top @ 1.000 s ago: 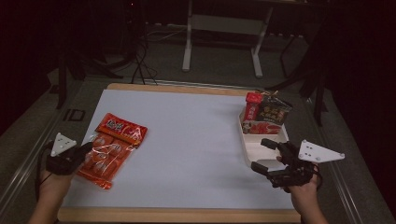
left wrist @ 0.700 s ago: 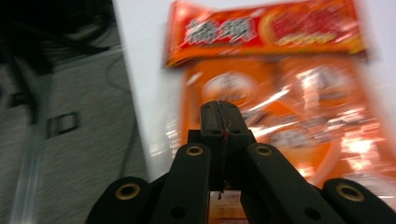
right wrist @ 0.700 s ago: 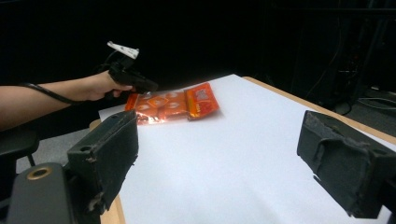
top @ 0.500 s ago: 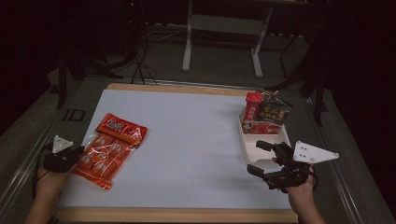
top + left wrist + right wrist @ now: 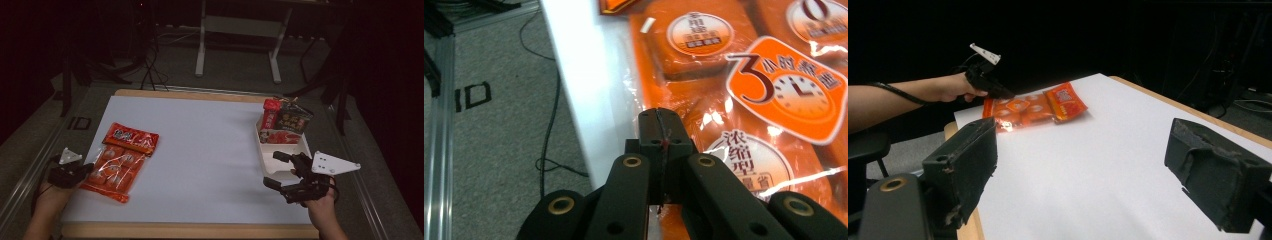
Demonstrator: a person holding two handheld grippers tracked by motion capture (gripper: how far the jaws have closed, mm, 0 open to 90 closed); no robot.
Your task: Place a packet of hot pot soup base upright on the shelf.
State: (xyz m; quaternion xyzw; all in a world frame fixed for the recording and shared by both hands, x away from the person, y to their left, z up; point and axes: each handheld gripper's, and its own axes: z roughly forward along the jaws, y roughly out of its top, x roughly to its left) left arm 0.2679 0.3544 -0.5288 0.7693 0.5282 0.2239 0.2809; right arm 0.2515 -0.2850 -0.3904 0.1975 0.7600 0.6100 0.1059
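Risk: left gripper (image 5: 659, 117), pressed together on the orange packet (image 5: 121, 160) edge film, could slip; right gripper (image 5: 281, 171) spread, idle.

Black claw (image 5: 659, 125) with brass rivets, trailing cable.

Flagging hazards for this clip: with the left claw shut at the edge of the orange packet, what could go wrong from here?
1. The left claw looks shut with no film clearly between its tips; lifting may leave the orange packet behind.
2. The packet lies near the table's left edge; a nudge could push it off.
3. If the thin glossy edge is pinched, the film may slip or tear.
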